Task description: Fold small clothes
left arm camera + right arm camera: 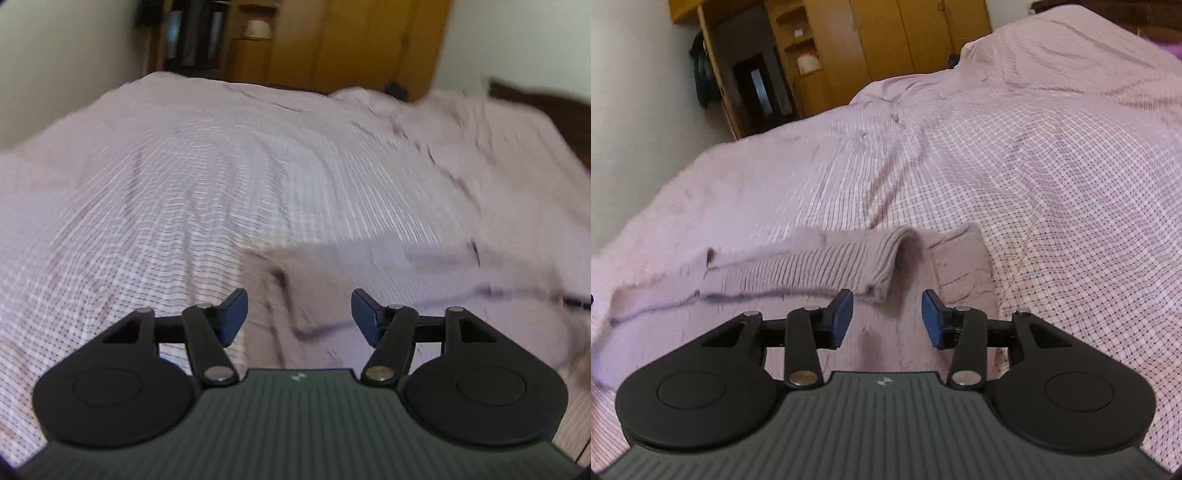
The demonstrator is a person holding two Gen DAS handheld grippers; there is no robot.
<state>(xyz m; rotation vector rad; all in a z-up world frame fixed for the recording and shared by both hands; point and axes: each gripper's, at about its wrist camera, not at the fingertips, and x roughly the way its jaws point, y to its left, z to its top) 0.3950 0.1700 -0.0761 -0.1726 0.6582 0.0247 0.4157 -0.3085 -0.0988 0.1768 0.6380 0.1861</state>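
right wrist: both tools (886,317) (299,315) gape empty above the mauve garment (798,266).

left gripper (299,314): matte black ribbed body, small pale logo, two round black side discs, black link arms with silver pivot screws, dark blue pads (232,315) | right gripper (887,319): same build, blue pads (842,317), silver screws, ribbed charcoal housing

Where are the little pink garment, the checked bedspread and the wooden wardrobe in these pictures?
pink garment (820,266): right wrist view, on its ribbed band.
checked bedspread (1071,206): right wrist view, on a bare flat stretch.
wooden wardrobe (916,37): right wrist view, on a door panel.
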